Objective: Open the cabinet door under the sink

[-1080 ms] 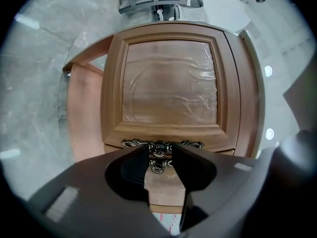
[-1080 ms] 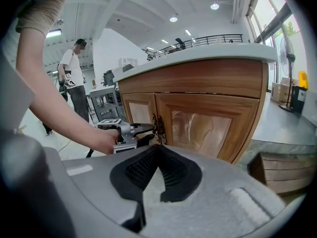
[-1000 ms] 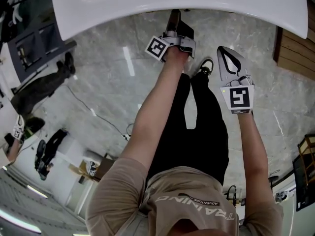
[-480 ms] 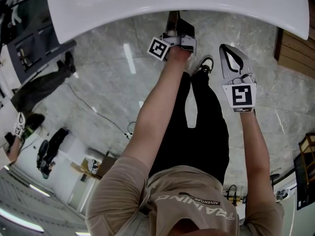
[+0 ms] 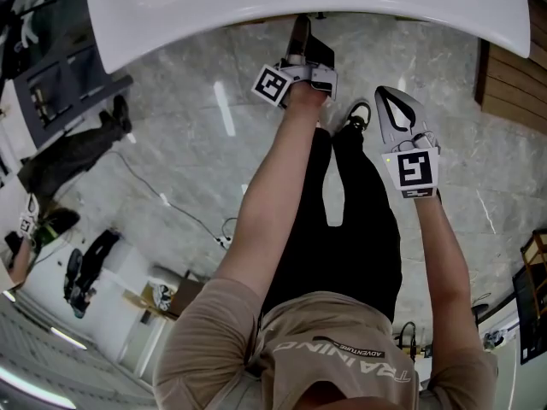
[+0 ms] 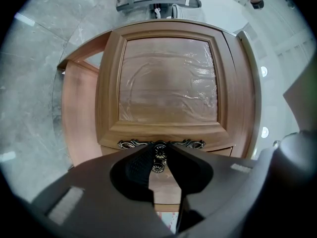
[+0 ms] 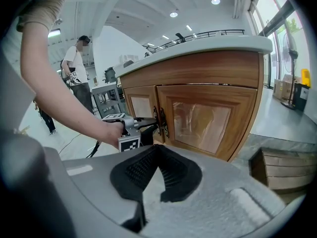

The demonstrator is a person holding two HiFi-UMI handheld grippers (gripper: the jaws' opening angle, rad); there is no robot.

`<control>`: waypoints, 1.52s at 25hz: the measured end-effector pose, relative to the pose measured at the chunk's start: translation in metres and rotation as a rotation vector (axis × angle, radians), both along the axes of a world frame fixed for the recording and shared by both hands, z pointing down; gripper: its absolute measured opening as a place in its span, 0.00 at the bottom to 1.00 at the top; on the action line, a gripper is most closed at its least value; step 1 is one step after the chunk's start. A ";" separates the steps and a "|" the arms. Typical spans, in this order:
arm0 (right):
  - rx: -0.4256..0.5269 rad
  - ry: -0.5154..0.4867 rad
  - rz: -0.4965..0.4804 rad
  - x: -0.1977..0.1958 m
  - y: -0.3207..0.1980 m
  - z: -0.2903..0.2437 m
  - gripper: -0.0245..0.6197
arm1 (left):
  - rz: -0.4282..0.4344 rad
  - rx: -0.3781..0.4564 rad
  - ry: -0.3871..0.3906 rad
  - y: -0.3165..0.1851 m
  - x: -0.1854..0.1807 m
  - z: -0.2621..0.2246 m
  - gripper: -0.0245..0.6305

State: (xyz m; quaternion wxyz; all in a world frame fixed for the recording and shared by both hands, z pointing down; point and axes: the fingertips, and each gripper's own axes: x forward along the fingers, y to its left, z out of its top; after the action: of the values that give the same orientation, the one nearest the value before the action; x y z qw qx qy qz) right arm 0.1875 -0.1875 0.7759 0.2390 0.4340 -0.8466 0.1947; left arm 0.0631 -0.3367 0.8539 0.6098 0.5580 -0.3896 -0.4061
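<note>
- The white sink basin (image 5: 171, 11) is curving across the top of the head view. The wooden cabinet (image 7: 198, 68) is standing beneath it on the grey marble-look floor (image 5: 188, 143).
- You are reaching your left gripper (image 5: 300, 28) under the basin's rim. Its marker cube (image 5: 273, 84) is showing a black-and-white square code, with no readable words.
- Its jaws are pinching the round rosette knob (image 6: 160, 150) of the cabinet door (image 6: 168, 83), with a pad pressing on either side.
- That knob is sitting on a dark ornate backplate (image 6: 190, 144) at the door's edge, where the two doors are meeting. A second knob (image 6: 158, 168) is showing just beside it in the gap between the jaws.
- Crinkled clear plastic film (image 6: 168, 78) is covering the door's centre panel, and the door is looking shut in the right gripper view.
- Your shirt (image 5: 342, 348) is carrying the print "TRAINING" with a smaller "ADVENTURE" line, seen upside down.
- You are holding your right gripper (image 5: 383, 92) apart from the cabinet, tilting down over the floor. Its fingertips are pressing together with nothing between them, and its cube (image 5: 411, 170) is showing another square code.
- The neighbouring door (image 7: 208, 118) is standing to the right, also film-covered.
- A slatted wooden crate (image 5: 513, 84) is lying on the floor at far right.
</note>
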 end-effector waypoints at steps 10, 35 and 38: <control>0.004 0.015 -0.017 -0.010 0.015 -0.003 0.04 | 0.051 0.022 -0.011 0.019 -0.008 0.003 0.19; -0.028 -0.007 0.075 -0.067 0.044 -0.004 0.04 | 0.352 0.074 -0.015 0.097 -0.040 0.006 0.19; -0.023 -0.005 0.080 -0.072 0.039 -0.006 0.04 | 0.385 0.063 -0.009 0.109 -0.046 0.009 0.19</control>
State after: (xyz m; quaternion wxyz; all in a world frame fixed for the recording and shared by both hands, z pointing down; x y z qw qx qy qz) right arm 0.1153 -0.1481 0.7695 0.2338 0.4642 -0.8268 0.2149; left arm 0.0174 -0.2278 0.8629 0.6566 0.6429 -0.2657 -0.2915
